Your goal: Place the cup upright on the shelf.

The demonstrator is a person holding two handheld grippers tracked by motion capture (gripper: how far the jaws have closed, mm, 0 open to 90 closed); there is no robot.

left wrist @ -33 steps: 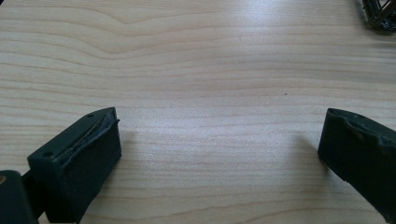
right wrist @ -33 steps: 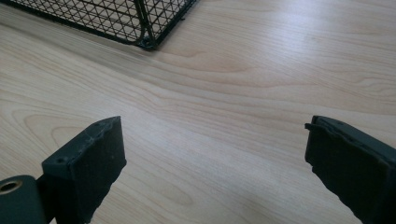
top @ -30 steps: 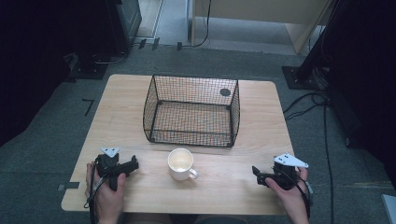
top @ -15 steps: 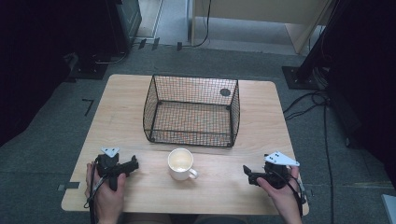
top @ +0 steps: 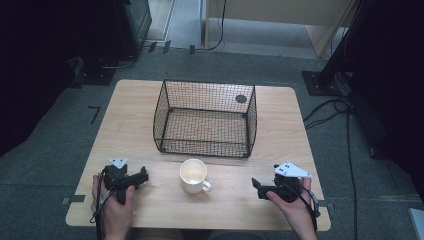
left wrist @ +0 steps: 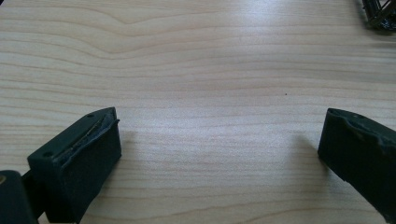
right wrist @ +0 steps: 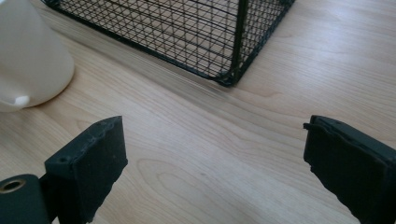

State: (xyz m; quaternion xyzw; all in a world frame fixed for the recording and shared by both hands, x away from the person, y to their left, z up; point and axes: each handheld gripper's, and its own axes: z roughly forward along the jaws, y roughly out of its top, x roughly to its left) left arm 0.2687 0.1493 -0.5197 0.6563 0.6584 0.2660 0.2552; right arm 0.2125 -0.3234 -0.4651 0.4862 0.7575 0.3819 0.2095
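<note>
While the cream mug [top: 193, 175] stood upright on the tabletop [top: 135, 125], just at six o'clock of the wire basket [top: 206, 118], the right hand-held gripper [top: 258, 187] lay at its three o'clock, jaws wide apart. The left hand-held gripper [top: 142, 175] sat at its nine o'clock, jaws likewise spread, holding nothing.

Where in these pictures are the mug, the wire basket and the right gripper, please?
mug [top: 193, 171]: high view, on its pale inside.
wire basket [top: 205, 149]: high view, on its near mesh wall.
right gripper [top: 256, 186]: high view, midway between its open jaw tips.
</note>
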